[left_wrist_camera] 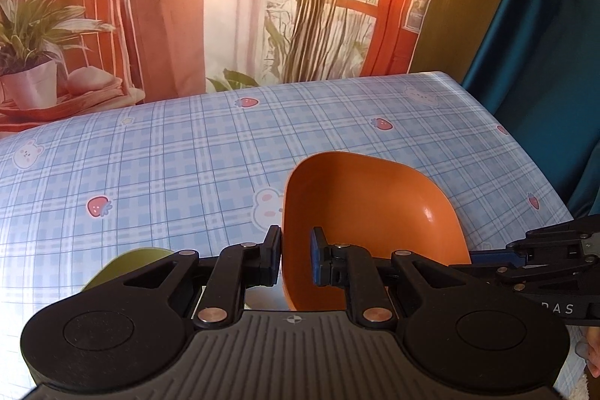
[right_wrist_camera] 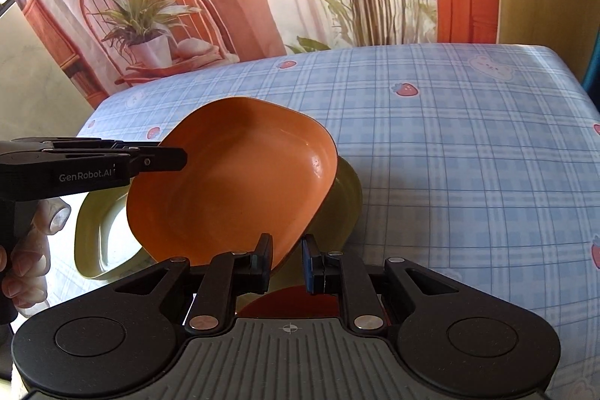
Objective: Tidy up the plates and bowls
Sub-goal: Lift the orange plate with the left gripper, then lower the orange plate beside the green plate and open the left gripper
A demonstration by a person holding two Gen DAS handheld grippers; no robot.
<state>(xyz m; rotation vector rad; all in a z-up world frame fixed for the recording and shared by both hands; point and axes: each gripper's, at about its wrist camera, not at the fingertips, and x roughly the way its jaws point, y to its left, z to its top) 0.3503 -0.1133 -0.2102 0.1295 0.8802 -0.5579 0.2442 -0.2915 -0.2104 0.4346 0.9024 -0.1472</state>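
Left wrist view: left gripper point(left_wrist_camera: 296, 257) clamped orange bowl point(left_wrist_camera: 367, 212) rim, bowl tilted, hollow facing camera, long axis toward 1 o'clock; right gripper point(right_wrist_camera: 287, 263) clamped its near rim.

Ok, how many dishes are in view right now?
3. An orange dish, tilted, gripped by the left gripper and right gripper; a green dish on the table beneath it; a red-orange dish partly behind the right gripper. Others may be hidden.
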